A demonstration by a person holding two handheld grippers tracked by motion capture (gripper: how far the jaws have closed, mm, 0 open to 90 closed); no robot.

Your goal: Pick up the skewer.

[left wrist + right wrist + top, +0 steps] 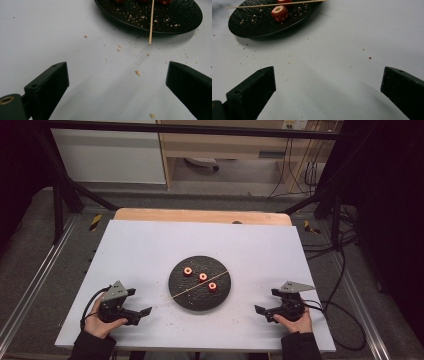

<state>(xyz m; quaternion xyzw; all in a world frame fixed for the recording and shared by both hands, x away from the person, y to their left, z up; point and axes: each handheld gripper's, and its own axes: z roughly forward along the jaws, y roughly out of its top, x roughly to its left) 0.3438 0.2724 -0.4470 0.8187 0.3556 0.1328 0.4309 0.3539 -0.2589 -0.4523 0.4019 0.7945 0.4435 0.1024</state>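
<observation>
Skewer position: skewer point(199, 285) lies across the black plate point(180, 295) at the middle of the white counter point(140, 245), its lower-left end poking past the rim at about 8 o'clock.
Skewer axis: runs from 8 o'clock to 2 o'clock in the high view.
Direction from left tongs point(144, 311): skewer tip lies toward 2 o'clock, near; in the left gripper view it points down at the gap between the jaws.
Direction from right tongs point(258, 310): plate lies toward 10 o'clock, skewer farther off.
Nearer hand: left, judged by the overhanging end.
Tongs state: both spread wide, nothing between the jaws.
Count: one skewer, one plate, three red fruit pieces point(202, 277) in a row on the plate beside the skewer, two tongs.
Crumbs: scattered on the counter by the plate.
</observation>
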